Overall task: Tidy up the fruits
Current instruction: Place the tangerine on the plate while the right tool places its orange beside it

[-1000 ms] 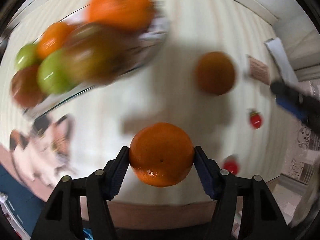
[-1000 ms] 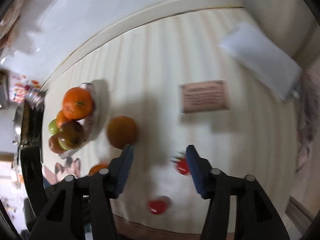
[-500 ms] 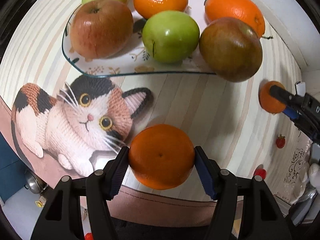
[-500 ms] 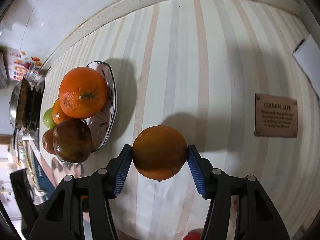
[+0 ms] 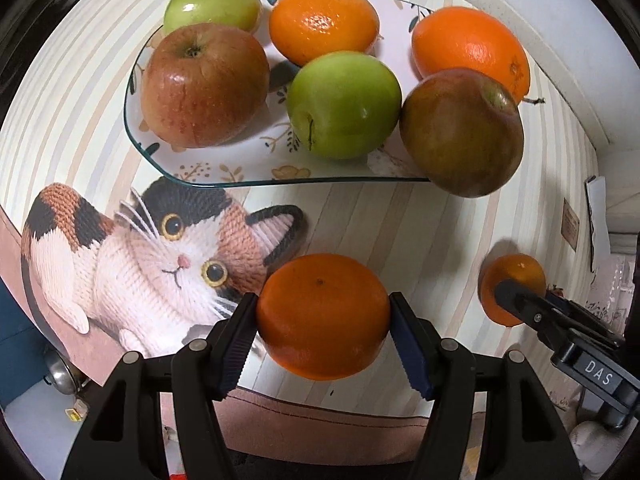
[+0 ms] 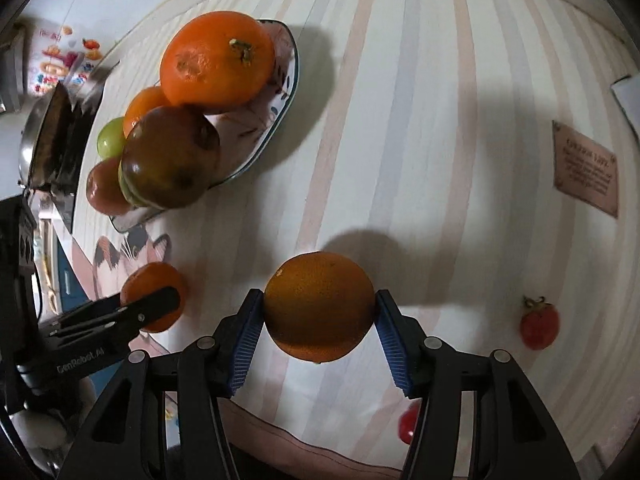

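My left gripper is shut on an orange and holds it in front of a glass plate. The plate carries two green apples, a red apple, a dark red apple and two oranges. My right gripper is shut on a second, darker orange, to the right of the plate. That gripper and its orange show at the right of the left wrist view. The left gripper's orange shows at the left of the right wrist view.
The striped tablecloth has a knitted cat picture below the plate. Two small red tomatoes lie to the right, one partly behind my finger. A brown label and a white paper lie at the far right.
My right gripper moved left onto the dark orange and closed on it. My left gripper swung with its orange to face the plate, which now looks nearer.
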Tool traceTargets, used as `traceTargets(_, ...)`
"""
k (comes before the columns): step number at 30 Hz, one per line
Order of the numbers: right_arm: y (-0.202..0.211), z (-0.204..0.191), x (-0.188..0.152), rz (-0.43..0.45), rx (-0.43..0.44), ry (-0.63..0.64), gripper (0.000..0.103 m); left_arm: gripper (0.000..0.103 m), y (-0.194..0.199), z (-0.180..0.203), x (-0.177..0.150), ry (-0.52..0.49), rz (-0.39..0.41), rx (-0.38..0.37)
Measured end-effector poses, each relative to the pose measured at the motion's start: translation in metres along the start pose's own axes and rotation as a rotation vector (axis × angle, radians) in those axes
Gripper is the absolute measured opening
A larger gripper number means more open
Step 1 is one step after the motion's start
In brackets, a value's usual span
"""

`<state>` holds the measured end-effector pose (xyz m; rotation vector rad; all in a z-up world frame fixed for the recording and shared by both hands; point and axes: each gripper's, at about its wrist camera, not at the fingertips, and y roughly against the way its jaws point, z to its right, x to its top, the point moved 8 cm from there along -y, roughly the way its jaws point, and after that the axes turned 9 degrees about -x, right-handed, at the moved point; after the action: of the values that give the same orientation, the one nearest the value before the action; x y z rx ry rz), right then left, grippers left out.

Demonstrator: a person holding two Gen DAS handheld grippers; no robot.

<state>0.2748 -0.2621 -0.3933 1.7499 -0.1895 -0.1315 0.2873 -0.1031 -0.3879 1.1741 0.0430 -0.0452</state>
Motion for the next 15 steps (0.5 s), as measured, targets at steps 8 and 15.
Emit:
traceTargets(8,0.032,-0.01,0.008,0.057,0.036,0.028,0.058,0.062,0.041,0.015,-0.001,-0.071,0.063,-0.019)
traceTargets(15,0.101,-0.05,0.044,0.162,0.162,0.068,0.058,0.062,0.107,0.016,0.027,-0.073,0.143,-0.12)
